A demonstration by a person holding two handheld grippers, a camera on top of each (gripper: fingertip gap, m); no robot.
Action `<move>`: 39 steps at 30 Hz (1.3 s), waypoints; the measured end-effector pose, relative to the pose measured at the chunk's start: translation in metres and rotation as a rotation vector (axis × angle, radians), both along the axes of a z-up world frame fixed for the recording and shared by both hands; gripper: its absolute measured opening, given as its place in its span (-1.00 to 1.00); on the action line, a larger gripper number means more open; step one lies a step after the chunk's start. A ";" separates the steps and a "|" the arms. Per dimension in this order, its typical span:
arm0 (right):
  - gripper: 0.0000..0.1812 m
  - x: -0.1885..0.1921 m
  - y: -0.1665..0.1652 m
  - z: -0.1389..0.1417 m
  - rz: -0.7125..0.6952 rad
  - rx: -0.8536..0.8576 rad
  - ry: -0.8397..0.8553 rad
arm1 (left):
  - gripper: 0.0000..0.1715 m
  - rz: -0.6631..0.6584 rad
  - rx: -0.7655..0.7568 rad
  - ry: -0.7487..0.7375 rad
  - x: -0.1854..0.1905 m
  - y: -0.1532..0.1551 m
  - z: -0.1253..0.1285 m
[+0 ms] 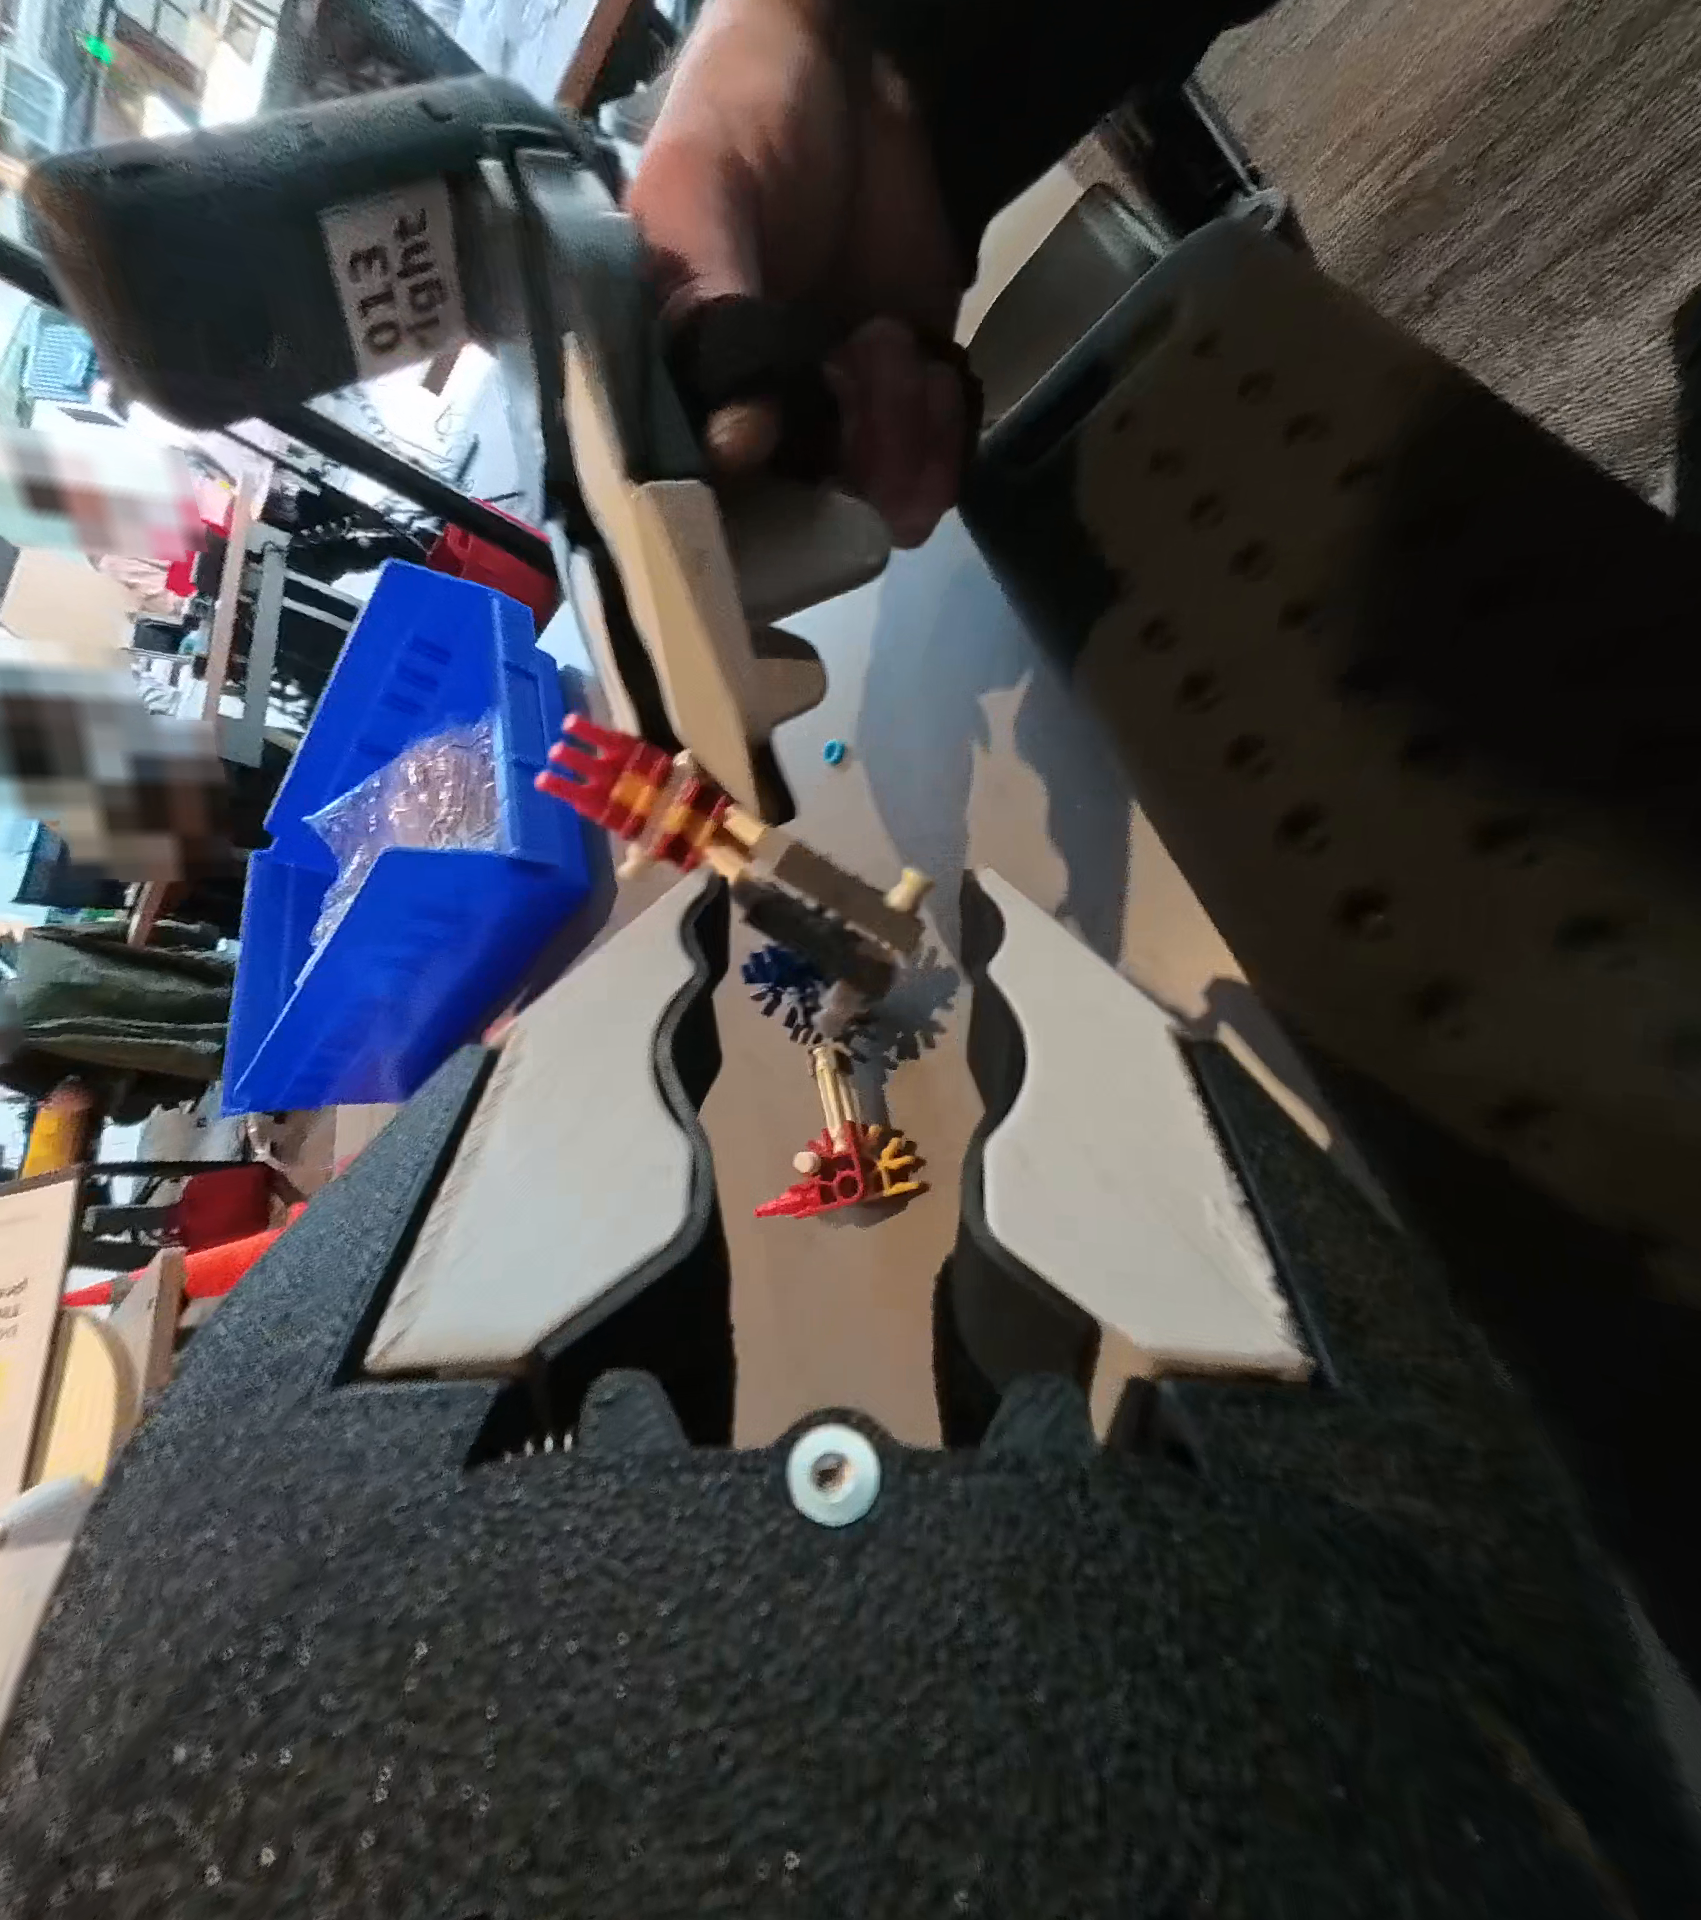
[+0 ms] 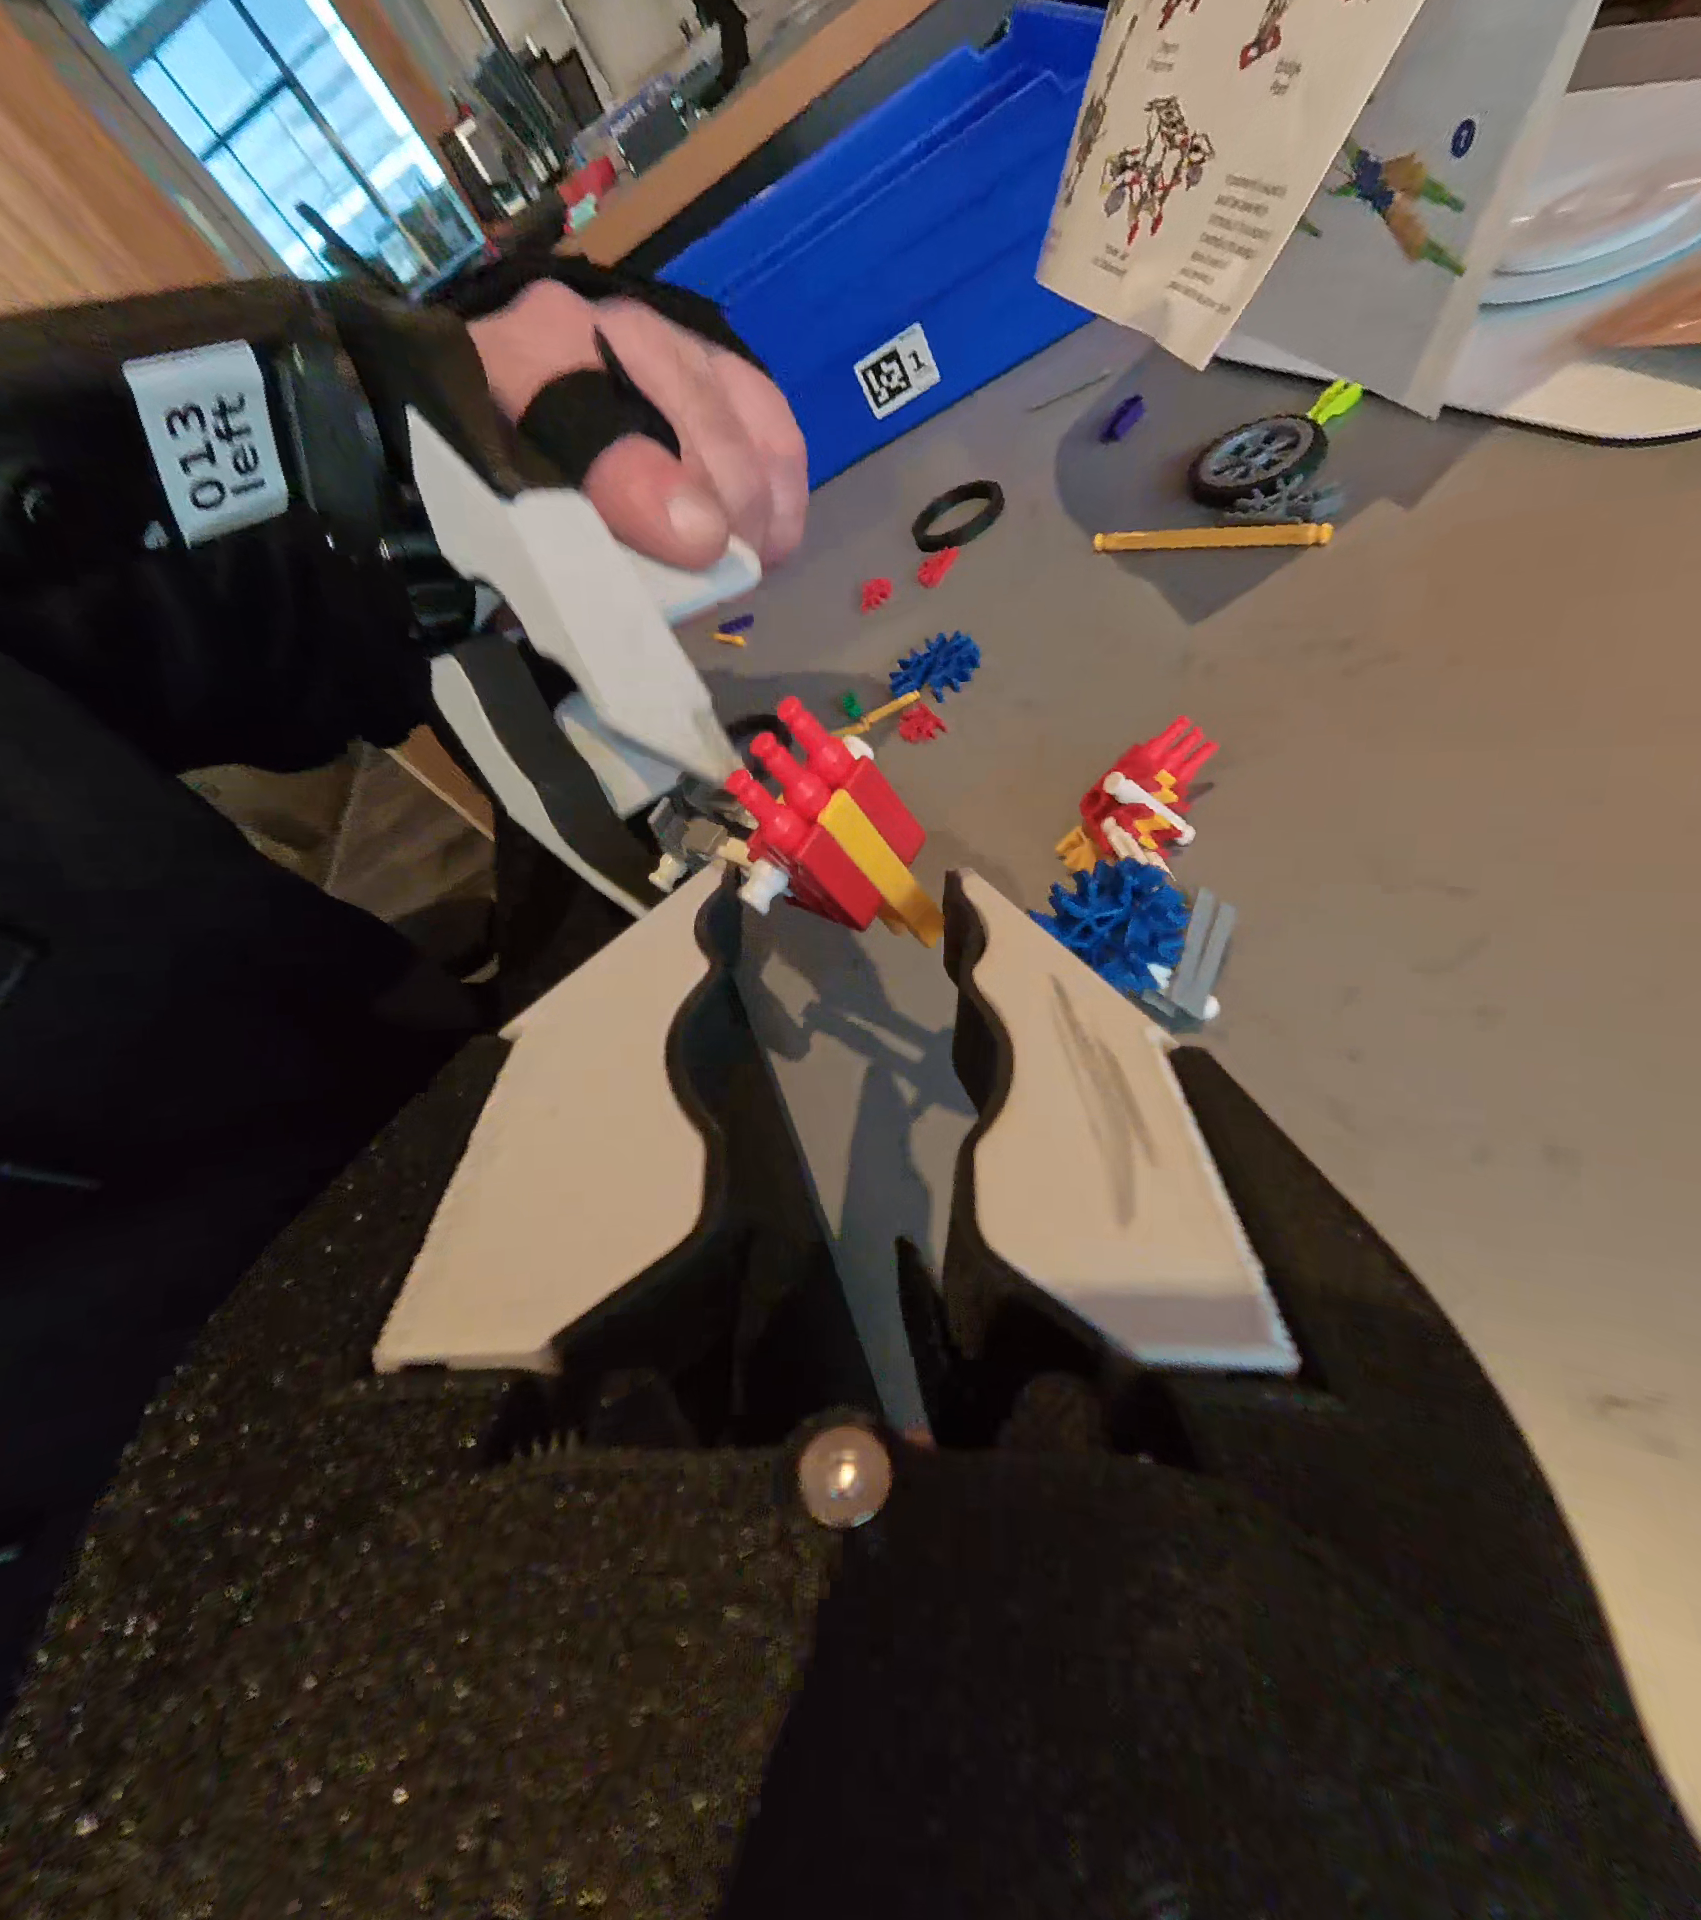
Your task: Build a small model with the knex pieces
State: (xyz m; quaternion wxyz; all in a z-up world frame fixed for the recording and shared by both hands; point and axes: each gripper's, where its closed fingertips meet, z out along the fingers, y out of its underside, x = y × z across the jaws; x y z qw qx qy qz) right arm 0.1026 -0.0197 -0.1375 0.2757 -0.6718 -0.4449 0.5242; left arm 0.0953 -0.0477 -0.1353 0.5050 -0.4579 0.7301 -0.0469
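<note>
Two tools meeting at a red and yellow brick assembly above the grey worktop (image 2: 1448, 935).

The right tool (image 2: 841, 883) is seen with its fingers set wide, the brick assembly (image 2: 846, 831) just at their tips. The left tool (image 2: 711, 790) is pinched on the assembly's grey end. A blue-and-red spiky model (image 2: 1126, 883) lies just right; a blue bin (image 2: 887, 239) stands beyond.
</note>
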 end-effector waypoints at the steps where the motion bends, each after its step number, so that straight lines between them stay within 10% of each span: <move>1: -0.58 -0.002 0.000 -0.001 0.001 -0.010 -0.001 | -0.55 0.003 0.015 -0.003 0.000 0.001 0.000; 17: -0.54 -0.020 0.003 0.017 -0.045 0.100 0.043 | -0.66 0.104 -0.195 -0.227 -0.014 -0.002 0.032; 26: -0.55 -0.001 0.007 0.027 -0.235 0.584 -0.178 | -0.66 0.211 -0.496 -0.252 -0.018 0.004 0.032; 39: -0.53 -0.018 -0.008 0.020 -0.324 -0.121 0.134 | -0.66 0.282 0.079 0.206 -0.003 0.021 0.001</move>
